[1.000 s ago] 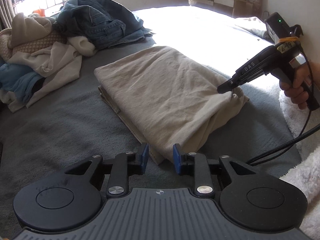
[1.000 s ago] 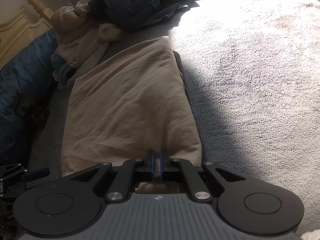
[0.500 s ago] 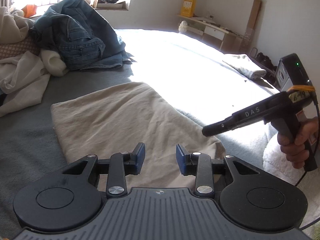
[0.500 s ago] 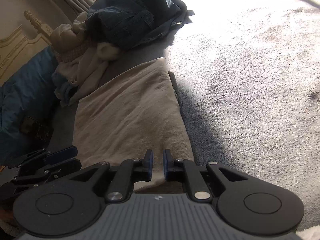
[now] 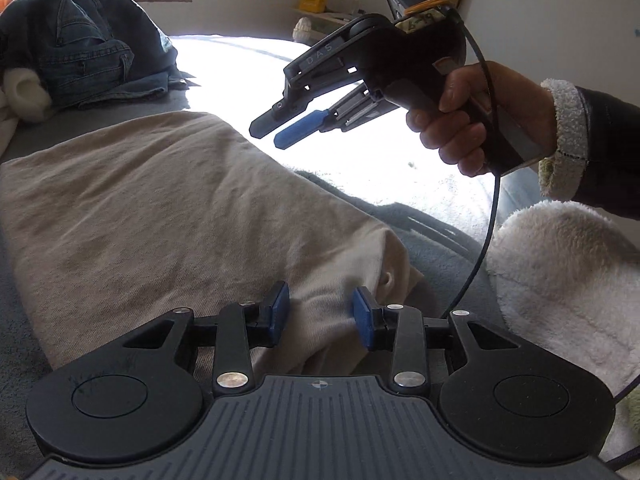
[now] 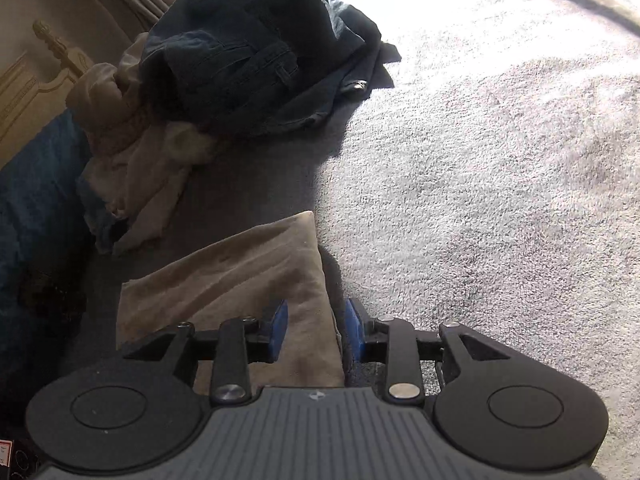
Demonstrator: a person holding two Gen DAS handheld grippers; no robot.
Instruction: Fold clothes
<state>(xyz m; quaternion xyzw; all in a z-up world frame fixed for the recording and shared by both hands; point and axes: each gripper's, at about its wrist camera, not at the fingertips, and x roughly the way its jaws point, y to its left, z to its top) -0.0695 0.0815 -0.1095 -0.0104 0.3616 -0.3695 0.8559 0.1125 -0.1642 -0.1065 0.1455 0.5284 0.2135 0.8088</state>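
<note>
You work on a bed [image 6: 500,160] with a grey blanket. The beige folded cloth [image 5: 168,208] lies near its front edge, and the pile of unfolded clothes [image 6: 224,80] waits toward the head of the bed. A second ago your right tool [image 5: 286,128] pinched the near right corner of the cloth; now it has let go and hangs above it, its jaws opening with nothing between them. Your left tool [image 5: 320,314] has come down to the near corner of the cloth, jaws apart, with cloth between but not yet clamped. This fold seems finished.
</note>
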